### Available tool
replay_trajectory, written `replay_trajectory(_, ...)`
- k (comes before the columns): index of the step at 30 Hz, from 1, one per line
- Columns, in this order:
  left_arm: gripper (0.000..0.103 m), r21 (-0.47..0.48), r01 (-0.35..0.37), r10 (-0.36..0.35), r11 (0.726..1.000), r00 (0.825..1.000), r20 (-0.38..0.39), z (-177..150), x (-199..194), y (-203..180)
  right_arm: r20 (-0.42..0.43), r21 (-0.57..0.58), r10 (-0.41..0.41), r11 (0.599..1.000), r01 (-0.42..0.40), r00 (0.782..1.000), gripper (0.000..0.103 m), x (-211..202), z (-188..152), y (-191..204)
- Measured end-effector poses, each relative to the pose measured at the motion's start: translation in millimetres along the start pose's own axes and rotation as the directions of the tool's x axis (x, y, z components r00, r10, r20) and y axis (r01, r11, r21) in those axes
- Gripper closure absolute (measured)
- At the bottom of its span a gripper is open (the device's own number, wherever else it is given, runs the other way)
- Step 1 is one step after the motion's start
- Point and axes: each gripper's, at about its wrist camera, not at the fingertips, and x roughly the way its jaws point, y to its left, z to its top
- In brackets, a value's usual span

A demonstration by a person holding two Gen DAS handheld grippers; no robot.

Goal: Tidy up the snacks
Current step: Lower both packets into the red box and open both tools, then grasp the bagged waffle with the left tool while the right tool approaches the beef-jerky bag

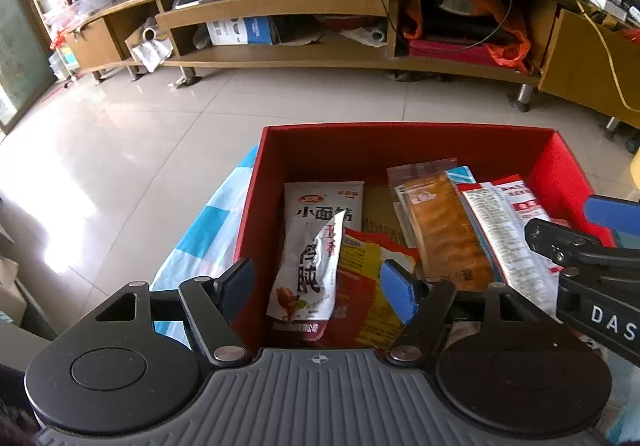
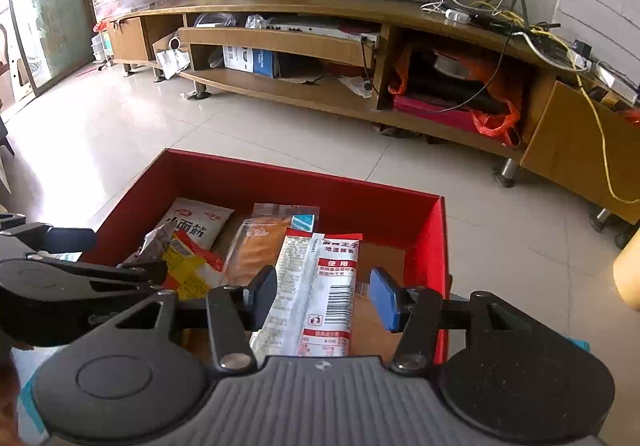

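Red box (image 1: 400, 149) on blue-and-white checked cloth (image 1: 208, 230), above tiled floor (image 1: 120, 149). Inside we count: white-grey pouch (image 1: 312, 278) tilted over red-yellow packet (image 1: 368, 286); orange clear-wrapped snack (image 1: 448, 234) at centre; long white-red packet (image 2: 320, 294) toward right wall.

Left tongs (image 1: 322, 288): we see jaws spread, pouch between them, pads clear of it.

Right tongs (image 2: 324, 296): jaws apart either side of white-red packet, no grip.

Wooden TV stand (image 2: 320, 17) behind.
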Motion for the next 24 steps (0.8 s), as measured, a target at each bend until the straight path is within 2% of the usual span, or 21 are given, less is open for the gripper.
replay_trajectory(5, 0.025, -0.009, 0.032, -0.032, 0.999, 0.999, 0.005, -6, -15, -1, 0.015, -0.019, -0.019, 1.000, 0.019, 1.000, 0.044, -16, -3, -1)
replay_trajectory(12, 0.023, -0.017, 0.071, -0.071, 0.997, 0.997, 0.014, -17, -37, -6, 0.022, -0.037, -0.036, 0.999, 0.037, 0.999, 0.041, -32, -8, -4)
replay_trajectory(14, 0.023, -0.012, 0.081, -0.081, 0.997, 0.997, 0.011, -22, -41, -7, 0.023, -0.037, -0.032, 0.999, 0.033, 0.999, 0.038, -36, -10, -6)
replay_trajectory(24, 0.022, 0.029, 0.170, -0.167, 0.985, 0.981, -0.095, -77, -58, -19, -0.049, -0.043, -0.026, 0.999, 0.024, 0.998, 0.036, -62, -50, -17)
